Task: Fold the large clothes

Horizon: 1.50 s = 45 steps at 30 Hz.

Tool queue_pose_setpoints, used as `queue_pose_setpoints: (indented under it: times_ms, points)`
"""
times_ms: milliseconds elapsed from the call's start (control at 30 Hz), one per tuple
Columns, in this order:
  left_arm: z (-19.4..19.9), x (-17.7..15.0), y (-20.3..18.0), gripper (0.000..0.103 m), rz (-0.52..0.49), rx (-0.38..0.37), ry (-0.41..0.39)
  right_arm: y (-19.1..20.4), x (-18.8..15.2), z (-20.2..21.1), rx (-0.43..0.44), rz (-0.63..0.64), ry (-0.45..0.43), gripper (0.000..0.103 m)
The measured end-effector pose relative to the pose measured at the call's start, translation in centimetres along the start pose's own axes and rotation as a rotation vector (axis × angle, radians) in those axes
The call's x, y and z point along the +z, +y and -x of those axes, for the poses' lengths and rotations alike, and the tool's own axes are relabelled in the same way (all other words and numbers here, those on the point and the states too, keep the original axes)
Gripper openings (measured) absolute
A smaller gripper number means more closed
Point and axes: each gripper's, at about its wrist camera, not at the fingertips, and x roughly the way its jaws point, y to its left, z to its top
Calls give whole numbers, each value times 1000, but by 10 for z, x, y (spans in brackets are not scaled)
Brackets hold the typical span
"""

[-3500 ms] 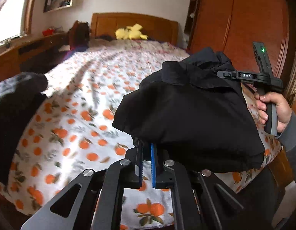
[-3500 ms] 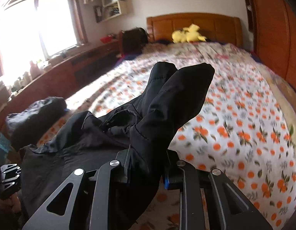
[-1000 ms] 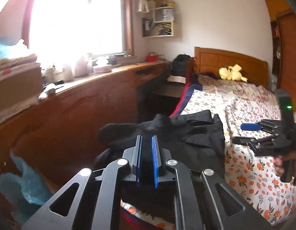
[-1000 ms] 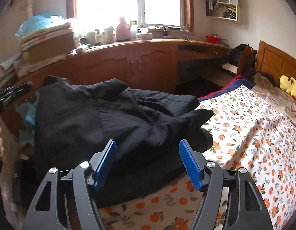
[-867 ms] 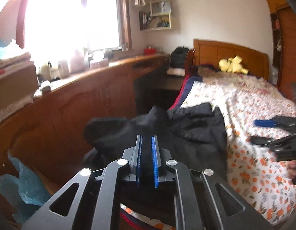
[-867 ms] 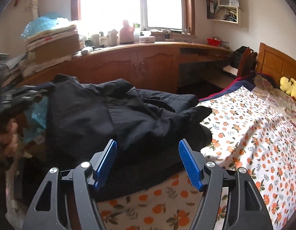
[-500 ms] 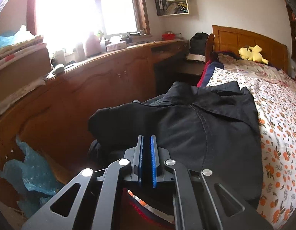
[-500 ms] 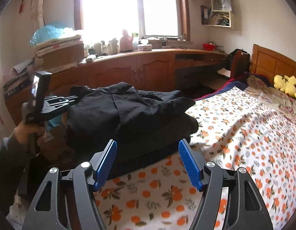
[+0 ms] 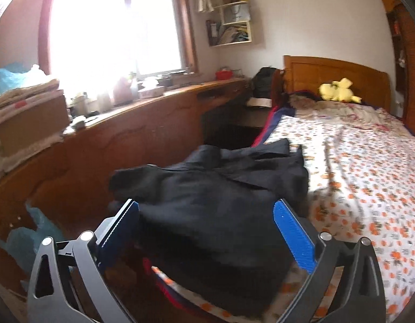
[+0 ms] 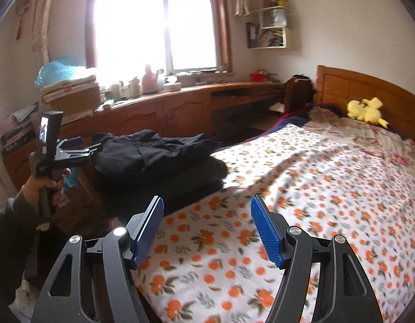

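Both jaws spread wide and holding nothing, left gripper [image 9: 207, 231] just behind the folded black garment [image 9: 220, 188] laid atop 2 darker folded pieces [image 10: 164, 183] at the bed's [image 10: 315, 188] near corner, right gripper [image 10: 207, 223] over bare floral sheet, seemingly stacking done.

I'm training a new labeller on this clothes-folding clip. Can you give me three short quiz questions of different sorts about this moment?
1. True or false: the left gripper is clamped on the black garment.
2. The garment lies on: A) the bed corner B) the wooden counter C) the floor.
3. What yellow thing sits by the headboard?

Key: 1 false, its jaws are open; 2 A; 3 a plush toy.
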Motion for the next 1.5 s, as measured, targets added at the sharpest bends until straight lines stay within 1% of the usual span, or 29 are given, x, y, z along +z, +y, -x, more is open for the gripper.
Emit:
queue_pose_setpoints:
  times_ms: [133,233,367,433,467,500,533,567,633,700,833,933,1033,1167,1333,1500]
  points:
    - [14,-7,-38,101,-10,-72,-6,-18,-11,32,-56,-27,-21,65]
    - [21,-12,-73,101,-26,-129,-4,-31,-21,50,-91,-49,-27,65]
    - [34,-23,-125,101,-57,-214,-4,-46,-34,65,-132,-76,-29,66]
    - [40,-29,-146,101,-71,-251,-4,-56,-45,74,-154,-91,-31,75]
    - [45,-32,-160,101,-79,-275,-5,-59,-49,77,-167,-96,-35,77]
    - [49,-35,-173,101,-88,-294,-8,-62,-55,81,-190,-99,-41,82]
    - [53,-38,-186,101,-96,-314,-9,-65,-59,84,-204,-101,-45,85]
    - [55,-41,-195,101,-101,-332,-10,-68,-65,87,-220,-107,-48,86]
    - [63,-46,-220,101,-116,-374,-11,-73,-75,94,-245,-118,-55,92]
    - [71,-51,-238,101,-123,-402,-18,-78,-87,101,-271,-130,-65,95]
    - [91,-60,-271,101,-131,-454,-37,-87,-108,122,-319,-178,-76,95]
    - [105,-68,-288,101,-136,-489,-42,-88,-121,137,-349,-203,-84,95]
    - [121,-78,-303,101,-147,-519,-43,-86,-134,155,-399,-227,-91,95]
    - [148,-88,-315,101,-155,-551,-45,-77,-146,183,-470,-258,-131,95]
    - [188,-89,-315,101,-164,-578,-78,-64,-153,214,-519,-270,-173,95]
    - [218,-87,-308,101,-147,-594,-89,-54,-154,237,-561,-277,-214,95]
